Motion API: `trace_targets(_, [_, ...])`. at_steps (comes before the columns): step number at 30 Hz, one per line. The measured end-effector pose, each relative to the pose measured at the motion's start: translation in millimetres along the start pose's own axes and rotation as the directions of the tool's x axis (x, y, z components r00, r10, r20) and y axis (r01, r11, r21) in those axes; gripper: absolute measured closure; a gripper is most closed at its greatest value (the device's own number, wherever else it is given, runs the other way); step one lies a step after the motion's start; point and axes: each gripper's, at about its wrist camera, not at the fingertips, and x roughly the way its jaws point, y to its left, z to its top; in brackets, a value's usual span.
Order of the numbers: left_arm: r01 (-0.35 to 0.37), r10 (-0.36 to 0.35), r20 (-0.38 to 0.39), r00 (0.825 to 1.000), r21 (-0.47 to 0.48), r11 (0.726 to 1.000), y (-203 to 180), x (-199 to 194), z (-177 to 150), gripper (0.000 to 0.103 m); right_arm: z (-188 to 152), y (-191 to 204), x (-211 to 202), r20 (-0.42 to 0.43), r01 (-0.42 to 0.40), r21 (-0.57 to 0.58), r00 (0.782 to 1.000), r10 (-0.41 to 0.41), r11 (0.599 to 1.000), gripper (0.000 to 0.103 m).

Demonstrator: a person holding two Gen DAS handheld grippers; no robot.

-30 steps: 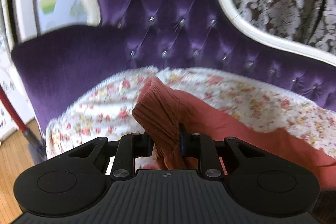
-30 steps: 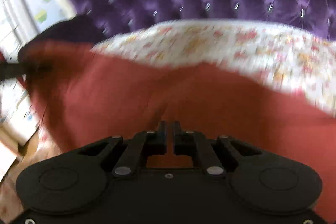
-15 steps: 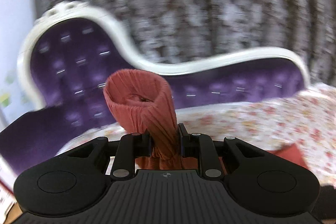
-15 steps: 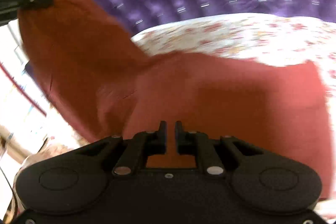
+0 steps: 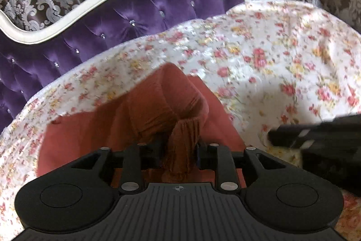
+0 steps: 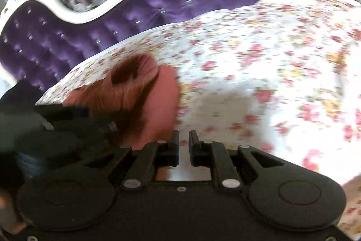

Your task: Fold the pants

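Rust-red pants [image 5: 144, 110] bunched between my left fingers [image 5: 180, 148], just easing apart; right fingers [image 6: 183, 141] slightly parted, empty, beside the fold.

A purple tufted sofa [image 5: 140, 22] with a white frame carries a floral sheet [image 5: 270, 55]; the rust-red pants [image 5: 90, 128] lie folded on the sheet's near left part.

I've swung the pants [image 5: 144, 121] over: the cuff end that stood lifted in front of the sofa back half a sec ago now lies down on the rest of the cloth. L gripper [image 5: 180, 148] jaws just opened wider, bunched fabric between them. R gripper [image 6: 183, 139] let go, gap empty over the floral sheet [image 6: 259, 64].
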Motion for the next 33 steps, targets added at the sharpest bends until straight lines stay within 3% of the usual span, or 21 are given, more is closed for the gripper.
trace_targets(5, [0.012,-0.014,0.054,0.998,0.034,0.999,-6.1,-13.4,1.5,0.069,5.5,-16.1,-8.4,0.032,0.005,0.036,0.999,-0.006,0.999,0.083])
trace_targets(9, [0.089,-0.097,0.15,0.984,0.065,0.994,-16.3,-44.6,7.3,0.067,9.1,-18.4,-13.0,0.054,0.011,0.05,0.998,-0.014,0.999,0.082])
trace_targets(14, [0.122,-0.11,0.228,0.968,-0.041,0.992,14.0,-74.7,6.5,0.058,13.0,-6.0,-20.1,0.084,-0.043,-0.006,0.996,0.044,0.999,0.081])
trace_targets(16, [0.098,-0.073,0.196,0.978,-0.122,0.988,38.6,-70.9,5.5,0.057,15.0,6.1,-15.9,0.076,-0.083,-0.052,0.993,0.087,0.995,0.08])
trace_targets(19, [-0.003,0.027,0.094,0.995,-0.249,0.968,81.0,-50.8,-5.3,0.057,16.8,25.4,-5.7,0.065,-0.13,-0.111,0.988,0.138,0.985,0.054])
trace_targets(20, [-0.032,0.047,0.045,0.998,-0.288,0.957,95.2,-41.7,-11.3,0.057,16.8,32.2,-1.5,0.063,-0.142,-0.129,0.987,0.151,0.981,0.052])
trace_targets(23, [-0.055,0.03,-0.071,0.997,-0.385,0.921,129.6,-19.1,-33.7,0.057,17.1,47.5,13.7,0.049,-0.159,-0.182,0.984,0.17,0.971,0.052])
trace_targets(28, [0.002,-0.102,-0.174,0.979,-0.498,0.867,158.0,9.4,-72.6,0.058,18.7,60.5,43.1,0.013,-0.14,-0.233,0.989,0.147,0.962,0.052])
trace_targets(33, [0.01,-0.091,-0.151,0.984,-0.466,0.885,151.5,5.5,-77.6,0.057,18.7,63.1,64.7,-0.057,-0.179,-0.207,0.984,0.171,0.962,0.052])
